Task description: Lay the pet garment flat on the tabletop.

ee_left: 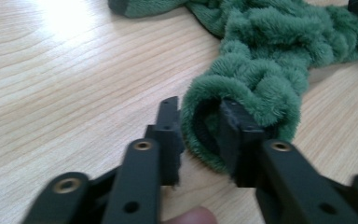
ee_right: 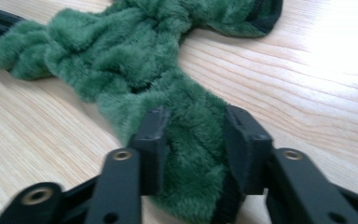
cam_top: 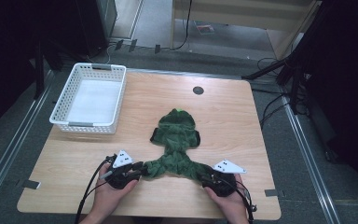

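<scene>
- While its jaws stand partly apart, the left gripper (ee_left: 200, 135) has one jaw inside the open cuff of a green fleece garment (cam_top: 177, 140) and the other outside on the bare wood, not squeezing.
- Straddling the garment's other near end, the right gripper (ee_right: 193, 140) has both jaws against the fleece; whether it grips is unclear.
- Both hands sit at the near edge of the wooden table (cam_top: 242, 126).
- Far left stands a white basket (cam_top: 89, 99).
- Grey floor and cables surround the table.
</scene>
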`<control>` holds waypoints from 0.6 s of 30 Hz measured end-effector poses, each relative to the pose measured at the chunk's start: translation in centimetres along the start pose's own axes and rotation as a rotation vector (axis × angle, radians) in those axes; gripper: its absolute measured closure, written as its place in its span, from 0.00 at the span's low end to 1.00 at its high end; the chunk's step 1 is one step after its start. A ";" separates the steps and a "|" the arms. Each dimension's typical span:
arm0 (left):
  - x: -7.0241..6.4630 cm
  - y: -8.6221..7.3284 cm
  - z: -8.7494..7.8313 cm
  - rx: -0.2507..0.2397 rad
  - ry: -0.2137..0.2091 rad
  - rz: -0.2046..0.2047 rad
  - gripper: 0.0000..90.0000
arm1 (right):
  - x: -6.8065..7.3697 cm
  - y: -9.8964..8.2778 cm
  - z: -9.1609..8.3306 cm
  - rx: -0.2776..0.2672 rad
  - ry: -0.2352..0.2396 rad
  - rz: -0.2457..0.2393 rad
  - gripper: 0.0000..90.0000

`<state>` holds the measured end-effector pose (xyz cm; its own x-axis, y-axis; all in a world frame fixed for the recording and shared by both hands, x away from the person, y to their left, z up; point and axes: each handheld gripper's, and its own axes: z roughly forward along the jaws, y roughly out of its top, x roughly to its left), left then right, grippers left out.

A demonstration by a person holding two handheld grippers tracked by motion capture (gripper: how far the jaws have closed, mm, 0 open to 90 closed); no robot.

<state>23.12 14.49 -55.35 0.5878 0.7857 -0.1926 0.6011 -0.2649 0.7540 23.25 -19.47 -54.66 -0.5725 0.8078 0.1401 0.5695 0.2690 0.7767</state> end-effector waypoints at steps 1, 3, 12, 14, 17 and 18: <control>0.0 0.0 0.0 0.004 0.001 0.001 0.85 | 0.0 -0.1 0.0 0.000 -0.005 0.001 0.71; 0.1 0.0 0.0 0.007 -0.006 -0.003 0.91 | 0.1 -0.1 -0.1 0.000 -0.029 -0.011 0.80; 0.4 -0.1 -0.4 -0.025 -0.006 -0.025 0.78 | -0.5 -0.4 -0.4 -0.013 -0.038 -0.026 0.76; 0.6 -0.2 -1.0 -0.073 -0.040 -0.036 0.61 | -0.8 -0.2 -0.8 -0.059 0.004 0.003 0.64; 1.1 -0.4 -1.8 -0.118 -0.034 -0.032 0.45 | -1.3 0.0 -1.6 -0.114 0.002 0.026 0.51; 1.2 -0.4 -2.0 -0.124 -0.021 -0.026 0.41 | -1.7 0.1 -1.9 -0.134 -0.002 0.038 0.45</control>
<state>22.50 16.64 -54.60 0.5852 0.7790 -0.2253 0.5454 -0.1724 0.8202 23.14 -21.79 -53.60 -0.5507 0.8172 0.1700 0.5071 0.1657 0.8458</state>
